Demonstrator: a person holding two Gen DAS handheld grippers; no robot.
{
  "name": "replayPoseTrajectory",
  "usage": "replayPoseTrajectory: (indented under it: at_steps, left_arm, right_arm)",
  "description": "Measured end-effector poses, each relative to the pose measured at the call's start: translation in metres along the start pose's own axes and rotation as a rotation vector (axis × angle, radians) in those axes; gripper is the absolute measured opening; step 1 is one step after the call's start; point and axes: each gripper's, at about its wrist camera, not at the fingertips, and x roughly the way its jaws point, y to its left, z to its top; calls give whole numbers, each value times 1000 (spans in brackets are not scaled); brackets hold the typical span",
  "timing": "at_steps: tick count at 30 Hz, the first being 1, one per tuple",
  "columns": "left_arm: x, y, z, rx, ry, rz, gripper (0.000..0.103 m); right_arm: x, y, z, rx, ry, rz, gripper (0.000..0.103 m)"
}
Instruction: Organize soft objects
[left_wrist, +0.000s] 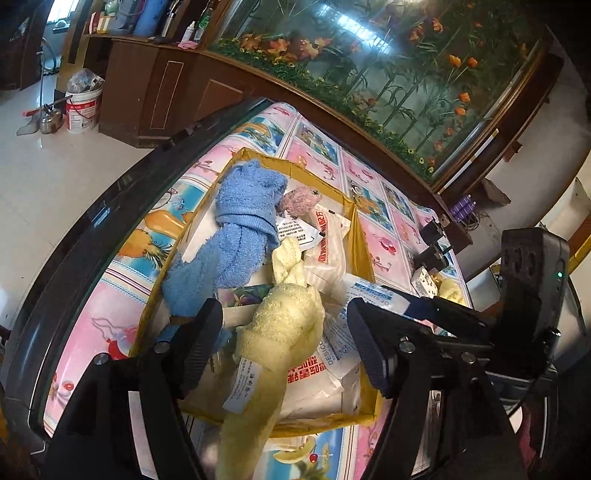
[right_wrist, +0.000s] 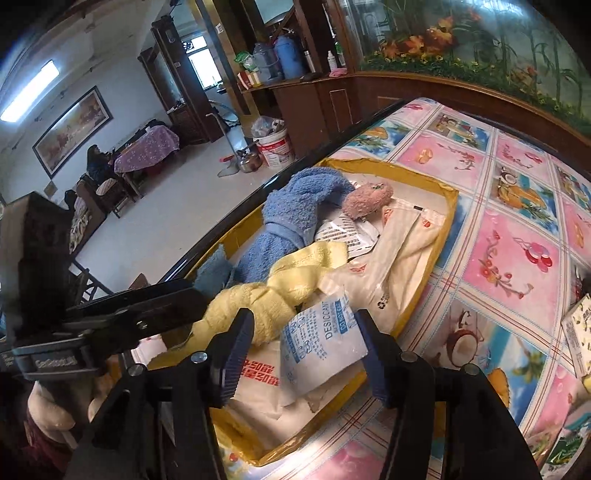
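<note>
An open cardboard box sits on a table under a colourful patterned cloth. Inside it lie a blue towel, a small pink plush, a yellow towel and white desiccant packets. My left gripper is open over the box, and the yellow towel lies between its fingers and trails toward the camera. My right gripper is open around a desiccant packet at the box's near side. Each gripper shows at the edge of the other's view.
A wooden cabinet with a glass tank of artificial flowers runs along the far side of the table. A white bucket and a kettle stand on the floor. A small carton lies on the cloth at right. A person sits far off.
</note>
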Motion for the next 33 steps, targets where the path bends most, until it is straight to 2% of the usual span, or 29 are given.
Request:
replayPoseTrajectory:
  at_steps: [4,7,14,15,19,22,24,27,29,31,32,33]
  left_arm:
    - [-16,-14,-6,39,-32,11,71]
    - [-30,-27,-12,52,-47,-22,71]
    - [-70,-84,-23,144,-95,-135,73]
    - [-76,-92,-24,159,-103,-151,74]
    - [-99,-125,-19,198,-119,-186,80]
    - [-122,-148,-11,211,-133,-208,81]
    - [-145,-166,-5,258,-165,-241,81]
    - [-184,-194,4,345,-239,-220,81]
    - [-210,-213,14,402,-308,-164,81]
    - [-235,-234,29,459,-384,-78,85]
    - [-244,-244,38,492,-411,-37,87]
    - [-252,-254,48,511,-435,14,88]
  right_arm:
    - [-24,-18,-7,44,-38,-15,58]
    - [-58,-36,-18,73,-90,-55,58]
    - [-184,-78,-63,158,-247,-203,66]
    - [-204,-82,-70,159,-261,-230,70]
    - [-285,-99,-84,172,-297,-340,72]
    - [-355,-104,-83,167,-344,-472,72]
    - [-400,-101,-74,132,-366,-600,72]
    - [-466,-88,-51,75,-391,-792,74]
    - [-510,-76,-36,51,-431,-913,76]
    - [-549,-57,-22,14,-486,-1013,86]
    - [-563,-48,-17,-13,-515,-1061,98]
    - [-575,-40,-11,-40,-540,-1111,103]
